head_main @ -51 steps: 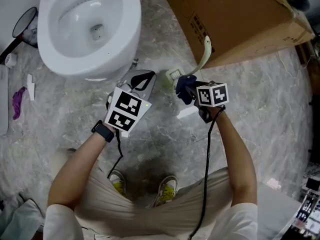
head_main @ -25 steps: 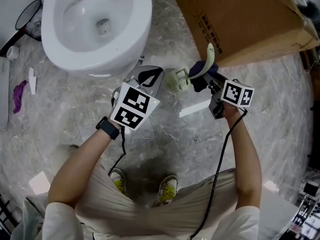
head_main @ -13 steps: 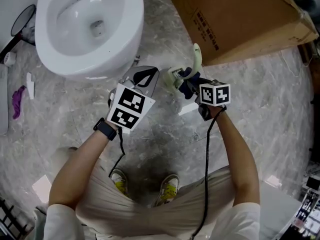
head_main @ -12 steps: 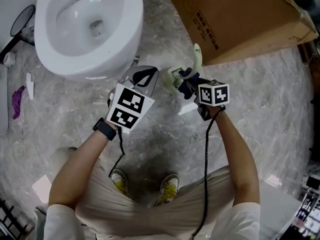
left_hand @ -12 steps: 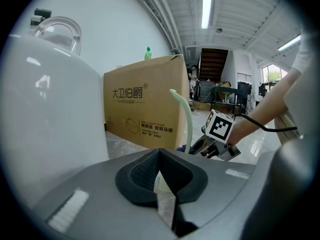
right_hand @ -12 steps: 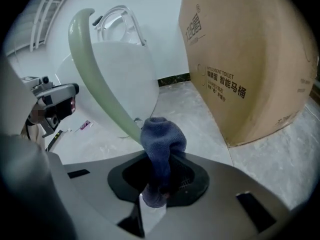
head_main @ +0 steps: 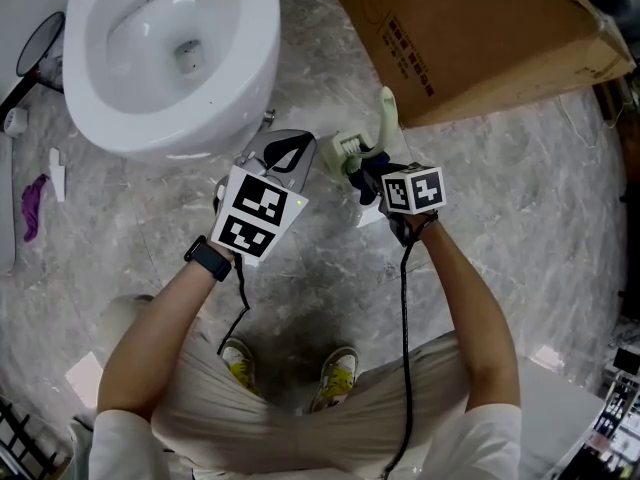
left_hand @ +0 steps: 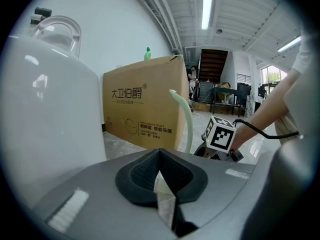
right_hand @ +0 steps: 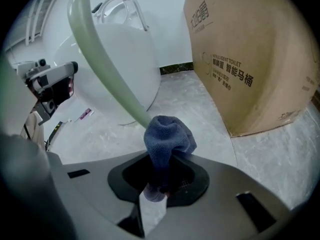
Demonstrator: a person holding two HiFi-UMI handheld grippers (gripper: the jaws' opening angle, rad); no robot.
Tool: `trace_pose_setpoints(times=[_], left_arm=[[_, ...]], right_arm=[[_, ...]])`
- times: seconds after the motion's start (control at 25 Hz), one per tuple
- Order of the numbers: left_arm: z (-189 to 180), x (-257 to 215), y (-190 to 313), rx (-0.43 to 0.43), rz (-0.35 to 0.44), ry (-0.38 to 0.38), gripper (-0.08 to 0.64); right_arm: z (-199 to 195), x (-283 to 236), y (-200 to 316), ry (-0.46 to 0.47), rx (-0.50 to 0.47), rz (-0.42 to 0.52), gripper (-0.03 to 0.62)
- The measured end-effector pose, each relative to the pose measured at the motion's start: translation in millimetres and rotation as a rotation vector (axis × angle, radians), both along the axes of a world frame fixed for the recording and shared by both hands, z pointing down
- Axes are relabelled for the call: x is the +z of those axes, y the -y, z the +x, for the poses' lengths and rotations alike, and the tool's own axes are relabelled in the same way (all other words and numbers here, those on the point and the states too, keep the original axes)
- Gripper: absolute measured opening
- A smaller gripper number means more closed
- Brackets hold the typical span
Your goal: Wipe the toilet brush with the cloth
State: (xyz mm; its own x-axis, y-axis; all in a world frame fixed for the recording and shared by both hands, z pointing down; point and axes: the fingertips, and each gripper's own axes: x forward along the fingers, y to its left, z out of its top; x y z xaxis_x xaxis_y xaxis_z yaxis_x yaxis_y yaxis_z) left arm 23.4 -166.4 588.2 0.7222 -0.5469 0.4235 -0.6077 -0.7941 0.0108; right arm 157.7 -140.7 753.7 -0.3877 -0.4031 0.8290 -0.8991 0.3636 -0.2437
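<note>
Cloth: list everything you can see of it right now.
The cloth is dark blue with a fine terry look, bunched into a rounded wad. Its lower end is pinched in the shut jaws of the right gripper, and the wad stands up out of them. Its top presses against the lower part of the pale green handle of the toilet brush. It is held clear of the marbled floor; nothing else touches it.

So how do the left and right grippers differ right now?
The left gripper pinches what looks like a pale end of the toilet brush; the right gripper pinches the blue cloth. The left one sits at the brush's head end; the right one holds its cloth against the handle. Both have their jaws shut on something.
</note>
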Motion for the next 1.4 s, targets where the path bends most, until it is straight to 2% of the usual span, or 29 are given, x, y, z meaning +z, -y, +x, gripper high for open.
trace_pose_setpoints(times=[0.12,0.24,0.36,0.48,0.6,0.68,0.76,0.92,1.0,1.12,1.28,1.4], left_arm=[[-0.2,0.5,-1.1,0.0,0.002,0.003,0.0],[-1.2,-1.2,-0.9,-0.003,0.002,0.003,0.0],[-0.1,-3.7,-0.8,-0.006,0.005,-0.001,0.0],[1.7,-6.0,-2.0,-0.004,0.007,-0.005,0.0],[1.9,-8.0,-1.8,-0.005,0.009,-0.007,0.0],[2.4,-9.0,-2.1,-0.004,0.011,-0.011,0.0],[3.3,-8.8,-4.1,-0.005,0.006,-0.017,0.0],[0.3,-12.2,-0.9,-0.013,0.009,-0.005,0.0],[-4.5,-11.5,0.6,-0.039,0.005,0.01,0.0],[-9.3,-13.0,-0.2,-0.074,-0.016,-0.007,0.0],[-5.1,-14.4,-3.8,-0.067,-0.017,-0.004,0.0],[1.9,-14.3,-5.2,-0.055,-0.003,0.01,0.0]], right_arm=[[-5.7,11.3,-14.3,-0.017,-0.049,-0.068,0.069],[-20.8,18.5,-31.5,-0.012,-0.142,-0.129,0.069],[-28.0,20.7,-37.0,-0.033,-0.192,-0.135,0.069],[-11.6,24.1,-29.9,-0.107,-0.134,-0.112,0.069],[21.3,24.1,-16.2,-0.232,-0.026,-0.054,0.069],[38.7,21.6,-7.2,-0.262,0.048,-0.004,0.069],[43.9,23.9,-3.9,-0.226,0.101,0.035,0.069],[27.5,37.7,11.4,-0.1,0.161,0.086,0.069],[27.1,46.7,17.1,-0.07,0.198,0.112,0.069],[27.6,56.6,15.1,0.015,0.251,0.144,0.069],[17.1,54.8,18.9,0.066,0.258,0.192,0.071],[3.8,59.7,11.4,0.068,0.21,0.181,0.071]])
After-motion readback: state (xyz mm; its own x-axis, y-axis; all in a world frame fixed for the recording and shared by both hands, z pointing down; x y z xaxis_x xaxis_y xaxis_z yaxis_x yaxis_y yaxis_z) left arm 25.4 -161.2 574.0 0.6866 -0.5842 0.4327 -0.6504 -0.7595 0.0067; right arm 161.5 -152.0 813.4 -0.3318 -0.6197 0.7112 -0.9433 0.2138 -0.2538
